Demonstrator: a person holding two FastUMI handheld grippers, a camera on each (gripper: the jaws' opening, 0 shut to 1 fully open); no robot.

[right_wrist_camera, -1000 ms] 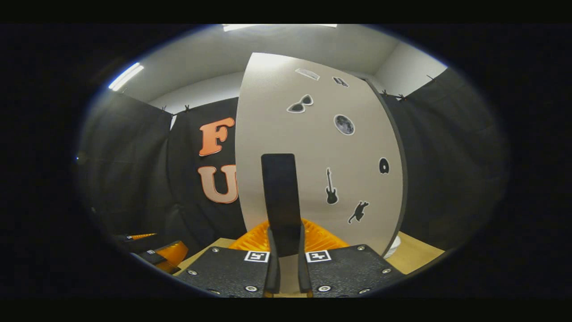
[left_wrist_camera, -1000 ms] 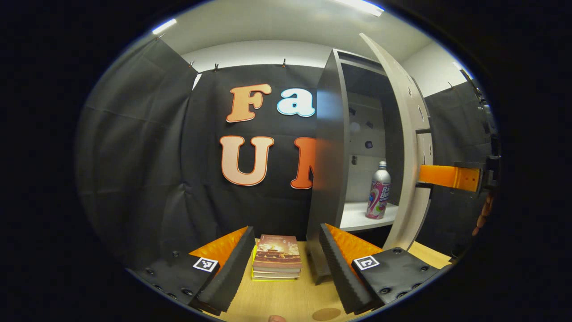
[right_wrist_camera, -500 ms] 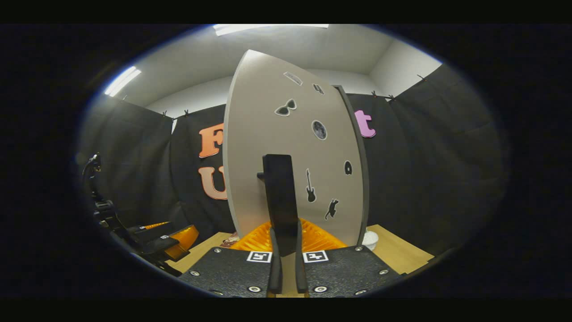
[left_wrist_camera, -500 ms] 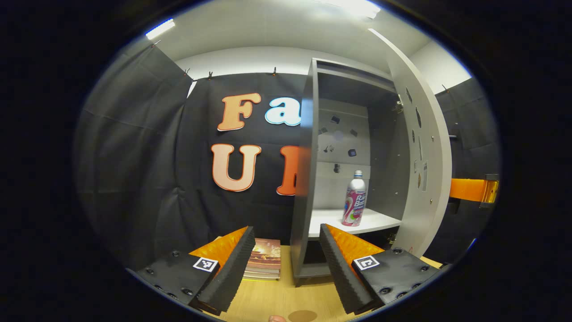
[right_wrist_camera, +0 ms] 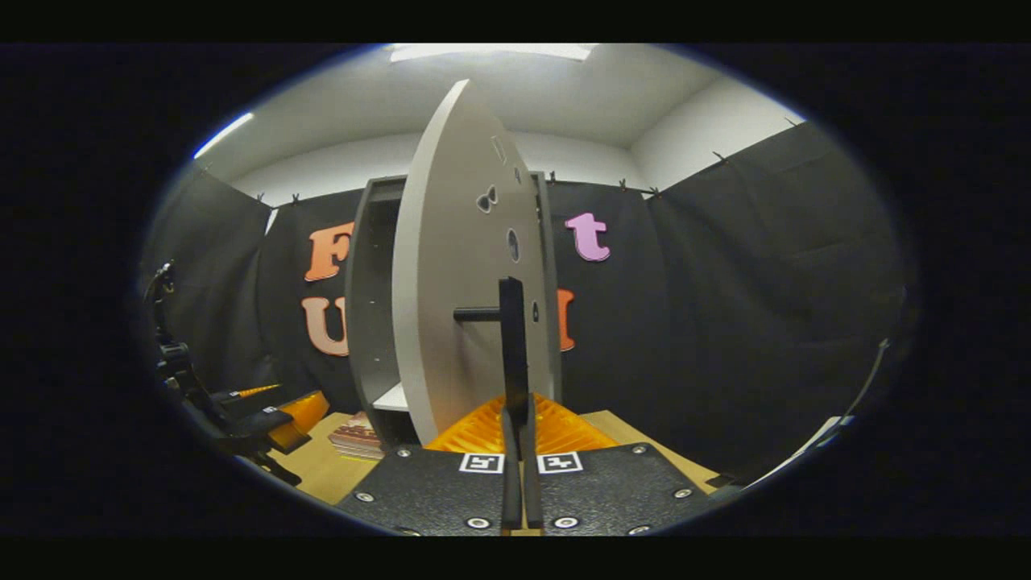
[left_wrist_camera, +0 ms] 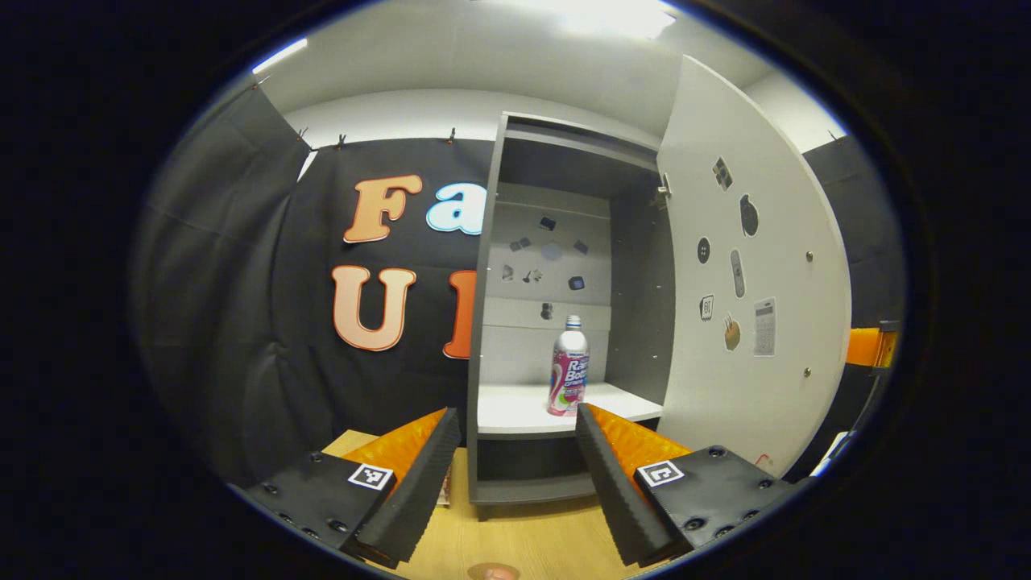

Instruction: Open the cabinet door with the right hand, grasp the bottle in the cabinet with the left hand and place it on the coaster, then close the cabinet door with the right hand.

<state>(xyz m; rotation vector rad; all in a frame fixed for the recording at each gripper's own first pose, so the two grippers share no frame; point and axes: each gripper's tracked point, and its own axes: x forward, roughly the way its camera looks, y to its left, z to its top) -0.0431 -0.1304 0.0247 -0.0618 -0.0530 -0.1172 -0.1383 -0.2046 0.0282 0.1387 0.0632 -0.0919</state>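
The grey cabinet stands with its pale door swung wide to the right. A silver and pink bottle stands upright on the white shelf inside. My left gripper is open in front of the cabinet, short of the shelf, with the bottle just above its right finger. In the right gripper view the door is seen nearly edge-on. My right gripper is shut on the door's black handle. The left gripper also appears low at the left there.
The cabinet rests on a wooden table. A stack of books lies on the table left of the cabinet. Small stickers dot the door and the cabinet's back panel. Black cloth walls close in the booth.
The door has swung further open, pulled by my right gripper on the handle. My left gripper has turned right to face the cabinet's inside, so the bottle now sits near the view's centre.
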